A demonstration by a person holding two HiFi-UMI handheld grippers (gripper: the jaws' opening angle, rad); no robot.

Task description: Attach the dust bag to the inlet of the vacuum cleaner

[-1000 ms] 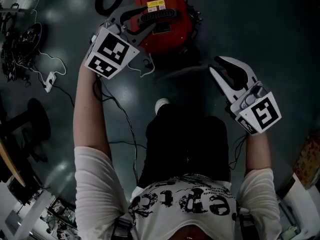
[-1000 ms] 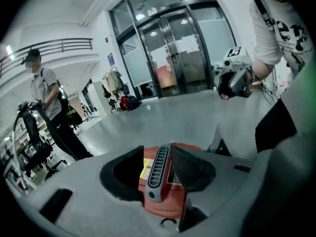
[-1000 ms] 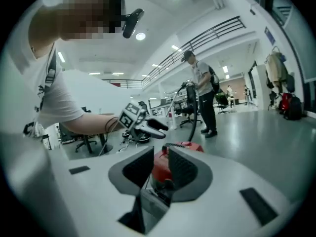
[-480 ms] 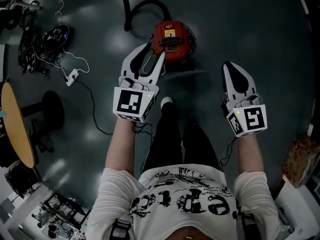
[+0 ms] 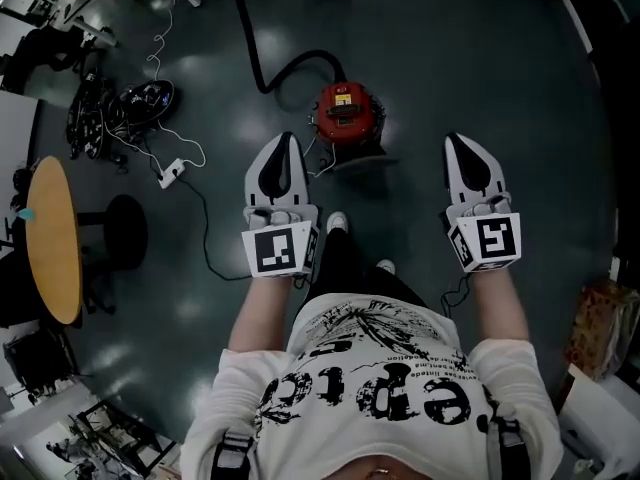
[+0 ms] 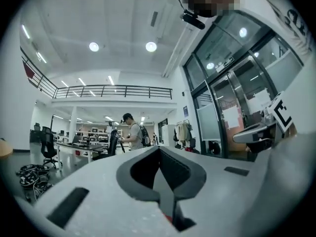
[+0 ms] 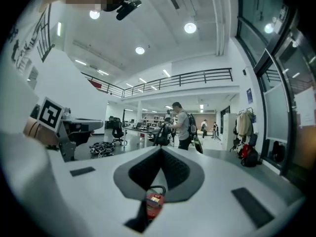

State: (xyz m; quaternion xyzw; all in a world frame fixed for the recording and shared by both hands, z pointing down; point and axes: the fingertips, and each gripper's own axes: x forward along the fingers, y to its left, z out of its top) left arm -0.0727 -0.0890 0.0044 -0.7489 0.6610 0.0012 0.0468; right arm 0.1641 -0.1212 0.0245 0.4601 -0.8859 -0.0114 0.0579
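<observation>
The red vacuum cleaner (image 5: 345,116) stands on the dark floor far below, its black hose (image 5: 262,68) curling away to the upper left. No dust bag shows in any view. My left gripper (image 5: 284,140) is held high and level, left of the vacuum, jaws shut with nothing between them. My right gripper (image 5: 459,142) hangs at the same height to the vacuum's right, also shut and empty. In the right gripper view the vacuum (image 7: 154,204) peeks through the slot behind the closed jaws of the gripper (image 7: 161,150). The left gripper (image 6: 159,150) shows its pads pressed together.
A round wooden table (image 5: 50,238) and a black stool (image 5: 120,230) stand at the left. A white power strip (image 5: 170,175) and a cable tangle (image 5: 140,98) lie on the floor. A person with a backpack (image 7: 181,125) stands by desks across the hall. Glass walls (image 6: 222,98) line one side.
Both grippers have risen well away from the vacuum, which now looks smaller and farther below. The left jaws, open before near the vacuum's top, are now shut.
</observation>
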